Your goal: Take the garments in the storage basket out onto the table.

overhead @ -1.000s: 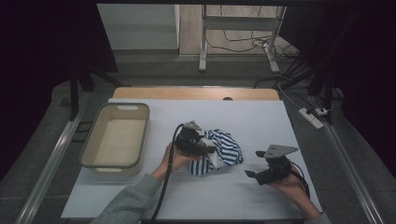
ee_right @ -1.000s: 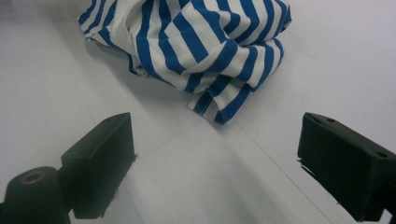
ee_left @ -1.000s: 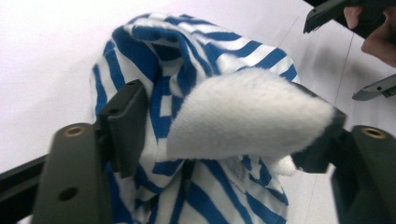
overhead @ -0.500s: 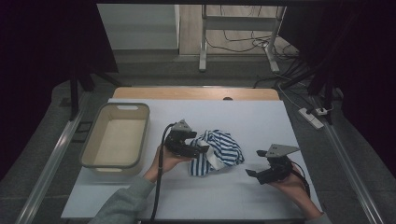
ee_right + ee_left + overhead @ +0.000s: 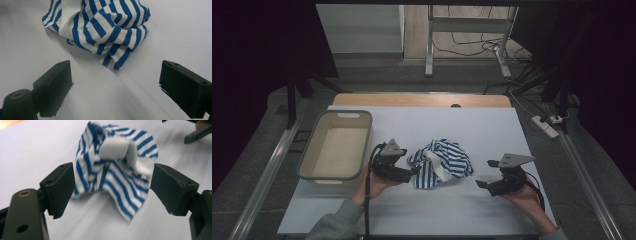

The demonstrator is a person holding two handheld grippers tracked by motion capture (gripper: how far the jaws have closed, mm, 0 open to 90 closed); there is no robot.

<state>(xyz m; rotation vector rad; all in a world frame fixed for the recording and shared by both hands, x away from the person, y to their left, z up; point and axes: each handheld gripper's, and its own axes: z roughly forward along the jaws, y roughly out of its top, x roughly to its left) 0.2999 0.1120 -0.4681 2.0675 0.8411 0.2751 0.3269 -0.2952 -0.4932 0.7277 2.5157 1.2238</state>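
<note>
Striped cloth [image 5: 117, 177] sits crumpled on the desk [image 5: 492, 125] just ahead of your left gripper [image 5: 112, 187], jaws spread w/ nothing between; it's soft, light, floppy, so pinch a raised fold near its edge; right gripper [image 5: 115, 82] jaws spread too.

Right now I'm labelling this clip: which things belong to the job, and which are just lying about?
In the job:
striped cloth
left tool, open at the cloth
right tool, open, apart from it
probably the beige bin

Lying about:
power strip
metal stand
</note>
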